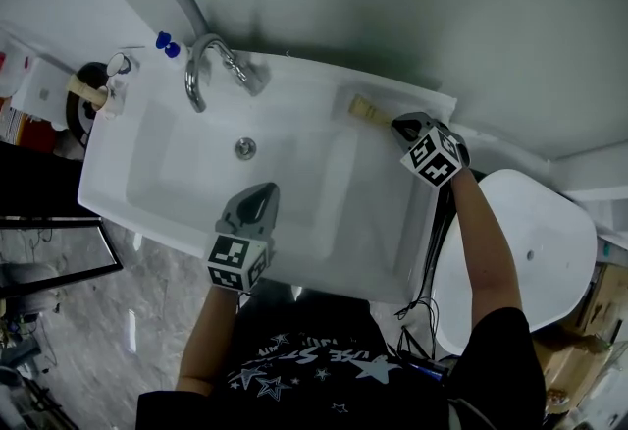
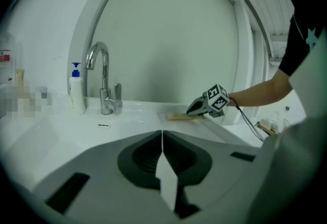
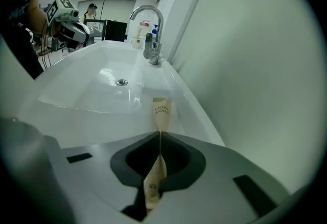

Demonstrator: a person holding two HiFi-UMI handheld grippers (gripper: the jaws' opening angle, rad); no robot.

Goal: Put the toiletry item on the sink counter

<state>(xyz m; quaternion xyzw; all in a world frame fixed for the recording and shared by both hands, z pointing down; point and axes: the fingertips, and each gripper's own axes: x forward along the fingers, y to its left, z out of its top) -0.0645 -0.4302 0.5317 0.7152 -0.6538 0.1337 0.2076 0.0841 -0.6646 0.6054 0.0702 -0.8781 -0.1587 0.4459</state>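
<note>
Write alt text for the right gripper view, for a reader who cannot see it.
The right tongs are shut on a tan toothbrush packet whose far end reaches over the white sink counter beside the wall. Beyond it stand a chrome faucet and the basin's drain, with the left tongs at far left.

Surface (image 1: 388, 212): white sink counter, basin sunk at centre frame.
Back ledge, upper left: chrome faucet (image 1: 201, 65), pump bottle (image 2: 76, 90) just beside it.
Back ledge, upper right: tan packet (image 1: 368, 109) lying flat.
</note>
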